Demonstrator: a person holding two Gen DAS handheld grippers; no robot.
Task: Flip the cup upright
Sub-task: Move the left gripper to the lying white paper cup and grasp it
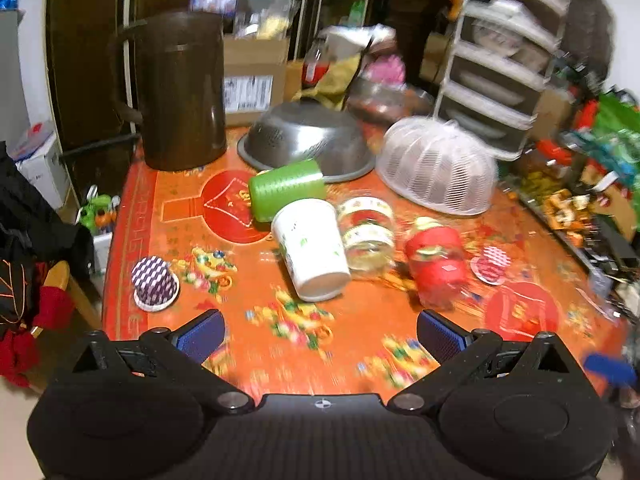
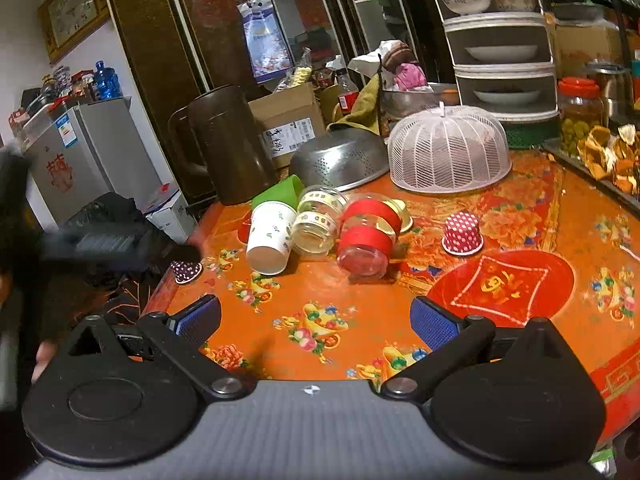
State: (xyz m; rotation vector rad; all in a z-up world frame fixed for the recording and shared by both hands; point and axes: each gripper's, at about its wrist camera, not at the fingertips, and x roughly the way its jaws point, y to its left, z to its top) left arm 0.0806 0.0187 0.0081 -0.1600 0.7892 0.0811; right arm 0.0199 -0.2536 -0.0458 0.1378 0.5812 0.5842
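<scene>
Crowded room under warm indoor light. Dark brown cabinet doors (image 2: 168,40) along the back, white wall with a framed picture (image 2: 72,12) at left, small grey fridge (image 2: 80,156) below, white tiered rack (image 2: 500,40) at right.

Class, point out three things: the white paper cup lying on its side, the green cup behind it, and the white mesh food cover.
white paper cup (image 1: 310,246), left wrist view, on its side wall.
green cup (image 1: 288,188), left wrist view, on its ribbed side.
mesh food cover (image 2: 448,150), right wrist view, on its dome.
</scene>
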